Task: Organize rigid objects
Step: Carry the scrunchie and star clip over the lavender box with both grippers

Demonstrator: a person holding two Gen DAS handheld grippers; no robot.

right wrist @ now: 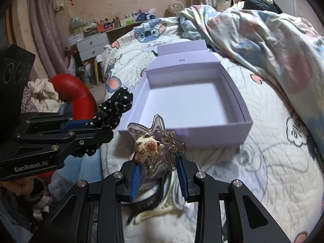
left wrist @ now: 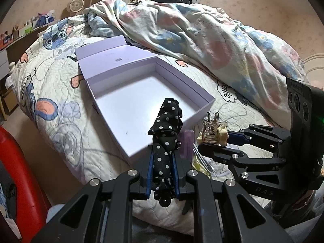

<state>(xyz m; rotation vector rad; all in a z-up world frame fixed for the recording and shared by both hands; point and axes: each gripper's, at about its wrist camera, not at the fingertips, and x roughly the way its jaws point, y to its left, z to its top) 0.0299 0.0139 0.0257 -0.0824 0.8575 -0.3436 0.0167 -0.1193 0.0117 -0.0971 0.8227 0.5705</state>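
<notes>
An open lilac box (left wrist: 202, 104) with its lid folded back lies on the bed; it also shows in the right wrist view (right wrist: 246, 119). Its inside is bare. My left gripper (left wrist: 163, 158) is shut on a black polka-dot hair clip (left wrist: 166, 133), held above the box's near corner; the clip also shows in the right wrist view (right wrist: 115, 109). My right gripper (right wrist: 159, 162) is shut on a clear star-shaped claw clip with a cream cat charm (right wrist: 148, 146), just in front of the box's near wall; it also shows in the left wrist view (left wrist: 212, 134).
A rumpled floral duvet (left wrist: 202, 30) is heaped behind and right of the box. More hair accessories (right wrist: 158, 204) lie on the quilt under my right gripper. A red curved object (right wrist: 75, 91) stands left of the bed, with a drawer unit (right wrist: 93, 44) beyond.
</notes>
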